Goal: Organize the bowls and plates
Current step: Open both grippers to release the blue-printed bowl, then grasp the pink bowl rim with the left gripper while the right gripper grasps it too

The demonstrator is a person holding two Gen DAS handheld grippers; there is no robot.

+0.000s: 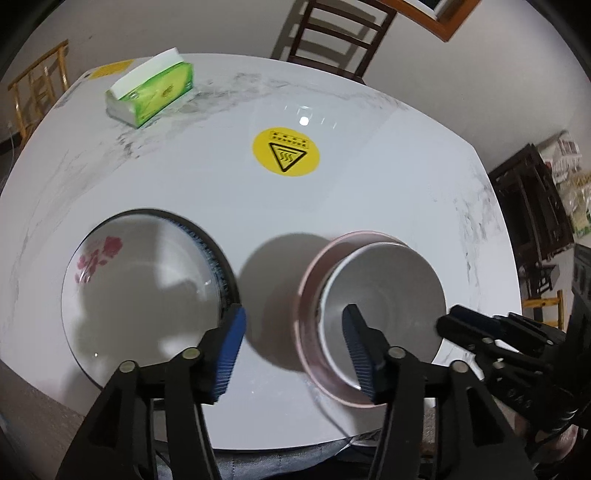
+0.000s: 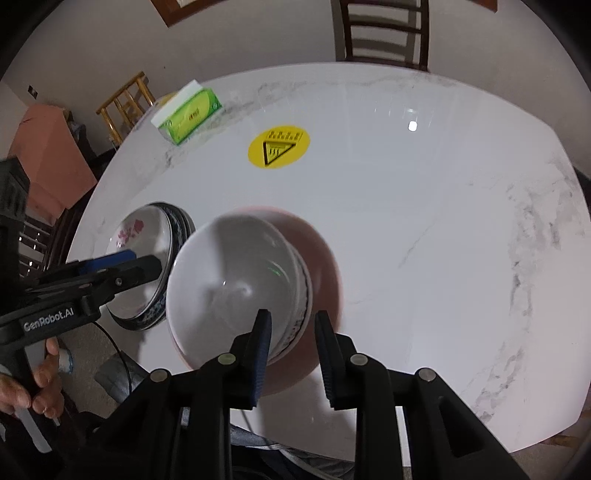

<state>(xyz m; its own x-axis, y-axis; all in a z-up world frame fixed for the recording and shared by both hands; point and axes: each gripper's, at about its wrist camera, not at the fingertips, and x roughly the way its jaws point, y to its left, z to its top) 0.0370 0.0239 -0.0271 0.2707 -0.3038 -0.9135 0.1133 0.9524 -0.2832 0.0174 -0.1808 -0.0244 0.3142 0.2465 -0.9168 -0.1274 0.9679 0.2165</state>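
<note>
A flowered white plate (image 1: 147, 295) lies on a dark blue-rimmed plate at the near left of the table. To its right a white bowl (image 1: 384, 295) with a blue pattern sits tilted inside a pink bowl (image 1: 314, 288). My left gripper (image 1: 295, 347) is open above the gap between plates and bowls, with its right finger over the bowls' rims and nothing pressed. My right gripper (image 2: 293, 332) straddles the white bowl's (image 2: 229, 288) near rim, one finger inside and one outside. A sliver of pink bowl (image 2: 325, 266) shows beside the outer pad, so the grip looks slack.
The white marble table (image 1: 369, 203) carries a green tissue pack (image 1: 151, 92) at the far left and a yellow warning sticker (image 1: 286, 151) mid-table. A dark wooden chair (image 1: 340, 33) stands behind. A hand (image 2: 40, 387) holds the left gripper (image 2: 144, 260) over the plates (image 2: 147, 236).
</note>
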